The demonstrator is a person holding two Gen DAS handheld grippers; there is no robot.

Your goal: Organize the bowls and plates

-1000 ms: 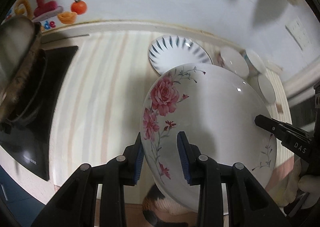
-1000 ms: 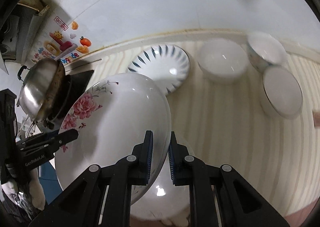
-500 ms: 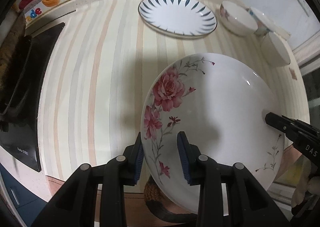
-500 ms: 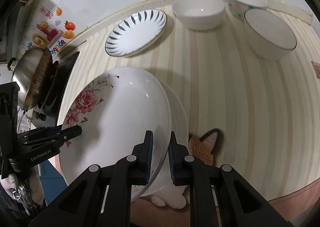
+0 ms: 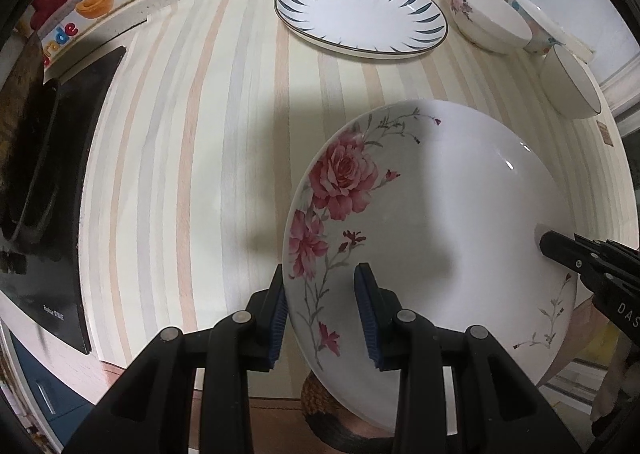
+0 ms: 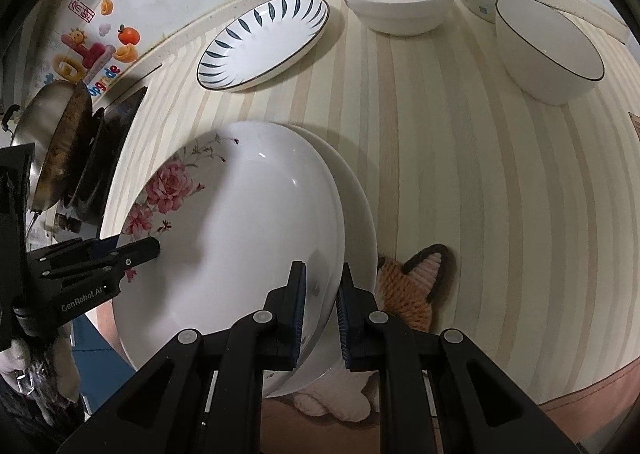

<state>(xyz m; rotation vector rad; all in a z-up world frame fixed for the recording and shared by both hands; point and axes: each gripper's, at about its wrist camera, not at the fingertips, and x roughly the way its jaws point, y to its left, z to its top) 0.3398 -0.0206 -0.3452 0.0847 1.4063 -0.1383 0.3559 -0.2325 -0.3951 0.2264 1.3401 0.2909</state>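
Both claws have come lower with the rose plate [image 5: 440,214] since the earlier frames, so the striped desk [image 5: 200,154] and the dishes at its far edge now look nearer. The left claw [image 5: 322,310] is clenched on the plate's rim at the flower side, one blue pad on each face. The right claw [image 6: 322,306] is clenched on the opposite rim, also with a pad on each face. The plate is tilted between them, close above the desk near its front edge. In the right wrist view a second white rim [image 6: 360,214] shows just behind the plate; whether the two touch I cannot tell. A knitted fox mat [image 6: 412,286] lies at the front edge, partly under the plates. At the far edge stand a blue-leaf plate [image 5: 360,14] and three bowls [image 6: 400,2] near the far right corner. A black cooktop [image 5: 60,194] with a pan [image 6: 60,142] is at the left edge.
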